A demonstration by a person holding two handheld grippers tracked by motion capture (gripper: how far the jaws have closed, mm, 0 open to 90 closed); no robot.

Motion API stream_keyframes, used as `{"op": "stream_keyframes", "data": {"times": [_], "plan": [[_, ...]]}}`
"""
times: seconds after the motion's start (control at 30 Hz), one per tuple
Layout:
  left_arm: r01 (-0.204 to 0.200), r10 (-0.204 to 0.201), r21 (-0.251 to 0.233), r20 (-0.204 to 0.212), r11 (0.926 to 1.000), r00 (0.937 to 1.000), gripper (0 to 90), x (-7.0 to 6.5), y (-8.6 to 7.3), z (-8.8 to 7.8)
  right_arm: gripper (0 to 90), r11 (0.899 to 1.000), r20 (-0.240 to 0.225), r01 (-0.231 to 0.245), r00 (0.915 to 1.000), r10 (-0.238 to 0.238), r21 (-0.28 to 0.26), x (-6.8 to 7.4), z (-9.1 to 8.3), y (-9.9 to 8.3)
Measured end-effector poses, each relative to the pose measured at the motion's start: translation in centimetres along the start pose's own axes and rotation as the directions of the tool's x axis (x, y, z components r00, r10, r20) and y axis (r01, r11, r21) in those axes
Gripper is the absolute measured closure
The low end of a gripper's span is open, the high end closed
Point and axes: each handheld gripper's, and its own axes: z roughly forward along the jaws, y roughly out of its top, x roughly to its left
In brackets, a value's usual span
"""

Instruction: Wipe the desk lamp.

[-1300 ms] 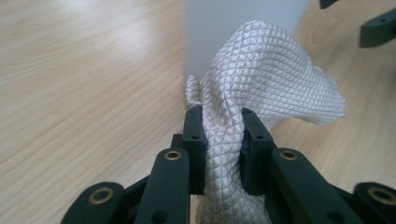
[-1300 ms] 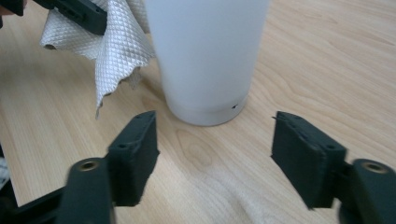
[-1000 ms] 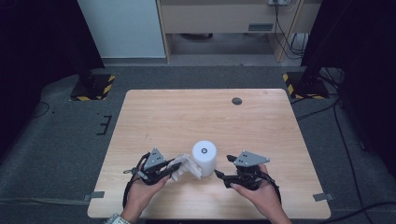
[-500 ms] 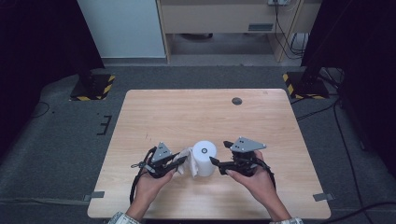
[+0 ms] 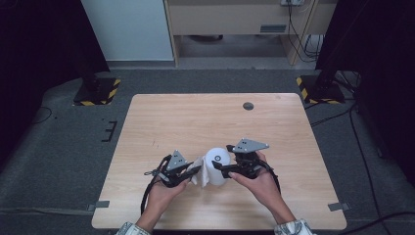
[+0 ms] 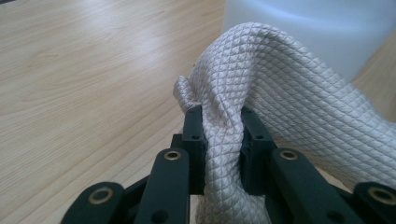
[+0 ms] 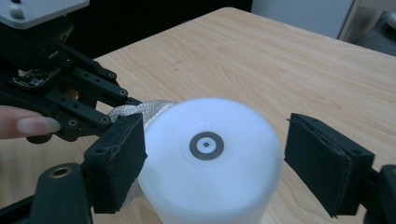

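While both hands work low over the surface [image 5: 195, 117]:
Left gripper [image 5: 188, 172]: jaws clamped on quilted cloth [image 6: 280, 102].
Right gripper [image 5: 226, 169]: jaws just opening, apart around white bottle [image 7: 210, 158], one pad touching.
Bottle: upright, between grippers, cloth against it.

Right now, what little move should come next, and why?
Probably close the right hand-held gripper on the white bottle. Its jaws, just opening, stand on either side of the bottle, one apart from it, while the left hand-held gripper pinches the cloth against its side.
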Motion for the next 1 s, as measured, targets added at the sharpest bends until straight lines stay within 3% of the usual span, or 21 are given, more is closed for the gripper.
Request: {"op": "stream_keyframes", "data": {"times": [0.27,0.43,0.7,0.77,0.93,1.0], "plan": [[-0.043,0.042,0.004,0.046,0.9991,0.9980,74.8,-1.9,0.6,1.1,16.7,1.000,0.002,-0.023,0.9997,0.023,0.018,-1.0,-1.1,-1.0],[-0.048,0.047,0.020,0.042,0.9987,0.9980,74.7,-2.4,0.4,1.3,12.9,0.999,-0.011,-0.052,0.9986,0.052,0.013,-1.2,-1.2,-1.4],[-0.050,0.049,0.012,0.041,0.9987,0.9979,74.5,-2.2,0.4,1.2,8.9,0.998,-0.014,0.000,0.9999,0.001,0.068,-1.2,-2.1,-2.4],[-0.052,0.052,-0.002,0.043,0.9986,0.9977,74.5,-2.2,0.6,0.9,8.8,0.998,-0.024,0.001,0.9997,0.001,0.060,-1.3,-2.0,-2.5],[-0.043,0.049,-0.098,0.054,0.9942,0.9974,74.3,-2.6,1.6,-0.6,10.4,1.000,-0.045,0.009,0.9990,-0.008,0.025,-1.3,-1.7,-2.2],[-0.052,0.058,-0.084,0.065,0.9951,0.9962,74.4,-3.0,1.6,-0.5,10.2,0.999,-0.041,0.017,0.9990,-0.016,0.028,-1.2,-1.6,-2.2]]}}
